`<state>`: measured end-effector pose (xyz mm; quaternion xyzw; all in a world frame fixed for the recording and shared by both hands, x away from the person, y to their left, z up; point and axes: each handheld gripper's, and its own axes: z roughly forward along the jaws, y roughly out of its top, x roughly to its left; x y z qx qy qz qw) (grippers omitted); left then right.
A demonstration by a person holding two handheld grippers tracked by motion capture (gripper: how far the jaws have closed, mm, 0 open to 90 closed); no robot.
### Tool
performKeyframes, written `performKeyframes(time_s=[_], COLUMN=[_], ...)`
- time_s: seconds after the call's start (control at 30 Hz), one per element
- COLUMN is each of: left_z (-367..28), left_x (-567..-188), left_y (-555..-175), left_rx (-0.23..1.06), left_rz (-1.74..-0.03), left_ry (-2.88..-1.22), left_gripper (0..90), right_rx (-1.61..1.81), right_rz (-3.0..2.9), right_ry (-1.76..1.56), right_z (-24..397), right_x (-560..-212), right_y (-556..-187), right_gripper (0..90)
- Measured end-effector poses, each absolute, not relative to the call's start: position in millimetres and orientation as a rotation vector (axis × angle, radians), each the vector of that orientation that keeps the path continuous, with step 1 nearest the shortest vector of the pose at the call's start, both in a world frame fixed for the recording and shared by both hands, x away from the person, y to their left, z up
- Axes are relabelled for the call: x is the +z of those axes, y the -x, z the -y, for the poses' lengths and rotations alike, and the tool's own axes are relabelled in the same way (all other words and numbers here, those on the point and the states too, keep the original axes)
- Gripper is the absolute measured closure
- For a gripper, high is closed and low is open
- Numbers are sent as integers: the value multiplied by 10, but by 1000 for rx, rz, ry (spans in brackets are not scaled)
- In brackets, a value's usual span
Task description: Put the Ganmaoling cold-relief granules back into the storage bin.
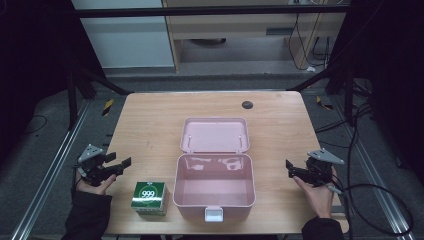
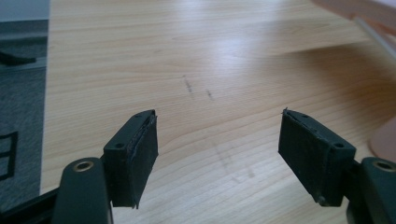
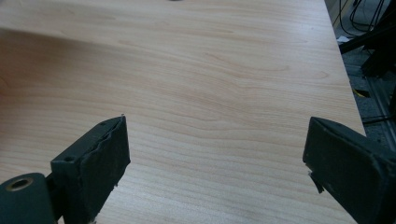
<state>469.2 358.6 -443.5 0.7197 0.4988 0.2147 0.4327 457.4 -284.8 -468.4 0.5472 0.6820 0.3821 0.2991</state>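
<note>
Both tongs empty, nothing picked up. Left tongs (image 1: pixel 119 164) hover over the surface's (image 1: pixel 150 120) left edge with jaws apart; the left gripper view shows bare wood between the pads (image 2: pixel 135 156). Right tongs (image 1: pixel 290 169) sit near the right edge, jaws spread wide, bare wood between them in the right gripper view (image 3: pixel 215 168).

The green box (image 1: pixel 149 198) marked 999 stands upright near the front edge, left of centre, just beside the pink case (image 1: pixel 214 186) but not touching it as far as I can tell. The case sits mid-surface toward the front, lid (image 1: pixel 215 135) flung back flat toward the far edge, inside bare, white latch (image 1: pixel 213 214) at the front wall.

My read: this is the start, approach not yet begun. The likely job is putting the green box into the case. The left tongs are nearest, so I'd bring them toward the front edge and inward, set the jaws either side of the box, close, lift over the case's left wall and lower it in.

Watch: the box is close to the case wall, so the inner jaw has little room there; gripping its front and back faces may go easier. A small dark disc (image 1: pixel 247 104) near the far edge is well out of the way.
</note>
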Motion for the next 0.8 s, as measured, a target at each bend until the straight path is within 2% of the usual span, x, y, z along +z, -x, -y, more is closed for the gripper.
performKeyframes(time_s=[0.8], left_z=[-3407], left_x=[-4019], left_y=[-4751], left_rx=[469], left_rz=[-950], left_ry=[-2018], left_gripper=[244], right_rx=[1035], right_rz=[-1839], right_ry=[-1381], right_z=[2820], right_x=[-4571], right_y=[-4576], right_gripper=[93])
